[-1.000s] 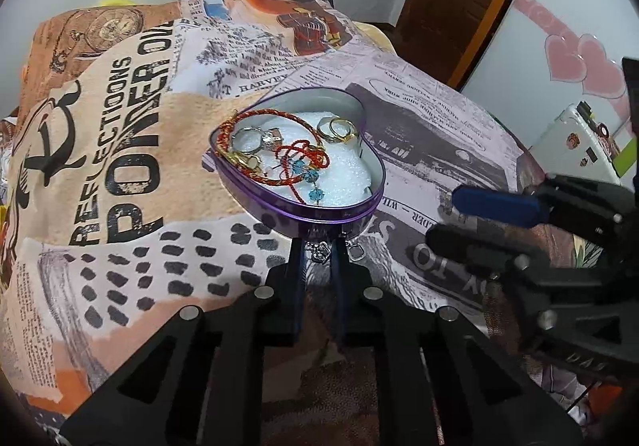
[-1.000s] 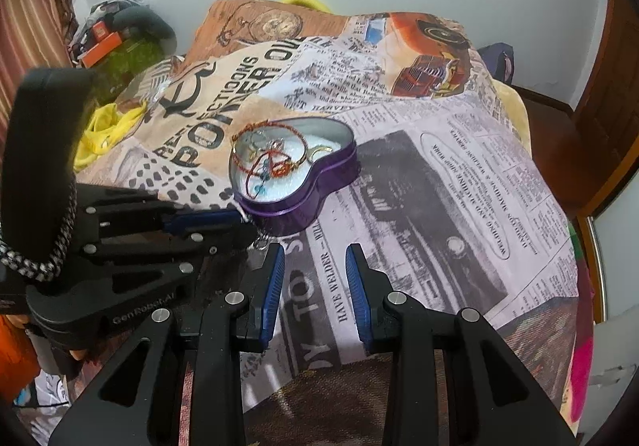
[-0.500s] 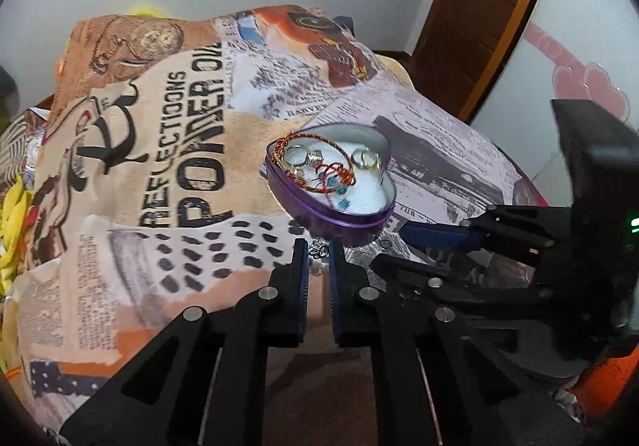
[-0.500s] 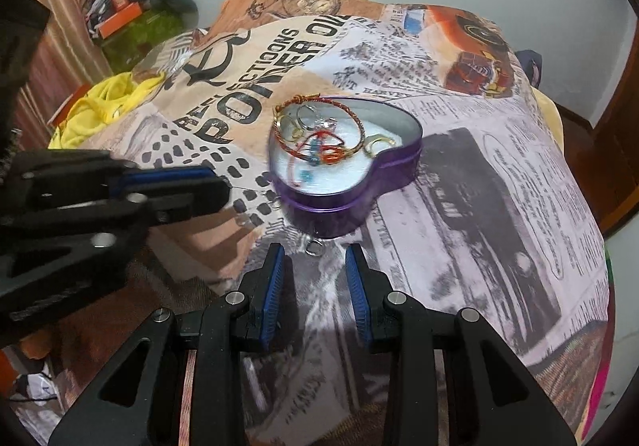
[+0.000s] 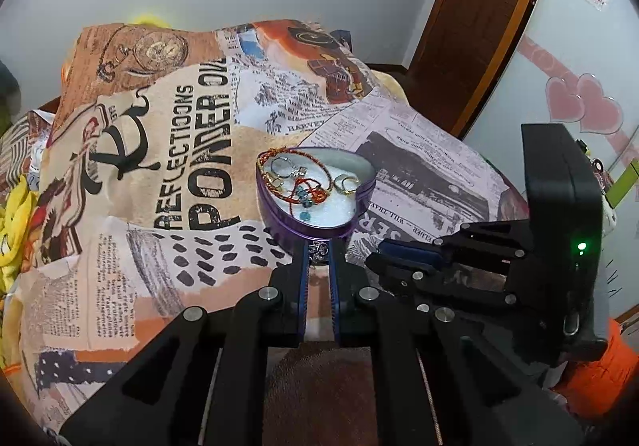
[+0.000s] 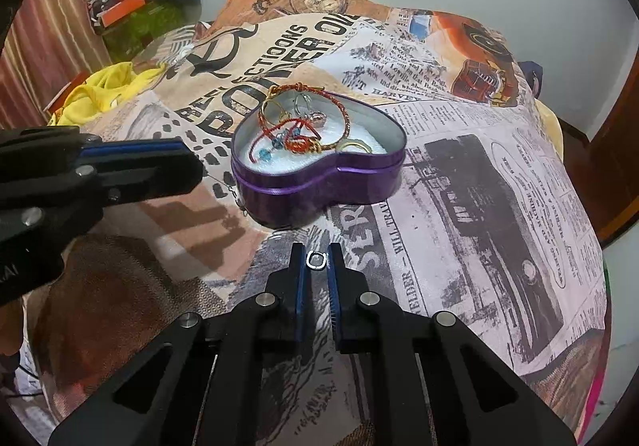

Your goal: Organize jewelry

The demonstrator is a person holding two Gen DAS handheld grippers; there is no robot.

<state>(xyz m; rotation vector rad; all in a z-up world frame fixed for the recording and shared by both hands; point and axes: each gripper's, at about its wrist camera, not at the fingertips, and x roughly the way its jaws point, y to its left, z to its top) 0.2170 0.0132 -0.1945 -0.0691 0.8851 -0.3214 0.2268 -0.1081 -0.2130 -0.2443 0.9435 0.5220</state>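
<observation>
The right claw point(image 6: 317, 260), its jaws just closing, pinches a small silver ring point(image 6: 316, 260) at 6 o'clock of the purple heart tin point(image 6: 319, 182). The left claw point(image 5: 318, 249) is nearly closed on a silver charm point(image 5: 318, 248) beside the tin's near wall. The bedspread point(image 6: 479, 186) reads "REFLECTIONS POWER OIL".

Left gripper point(image 5: 318, 252), right gripper point(image 6: 317, 260): black angular frames, blue pads inside jaws, silver screws behind jaws. Green light glowed on right gripper's housing.
</observation>
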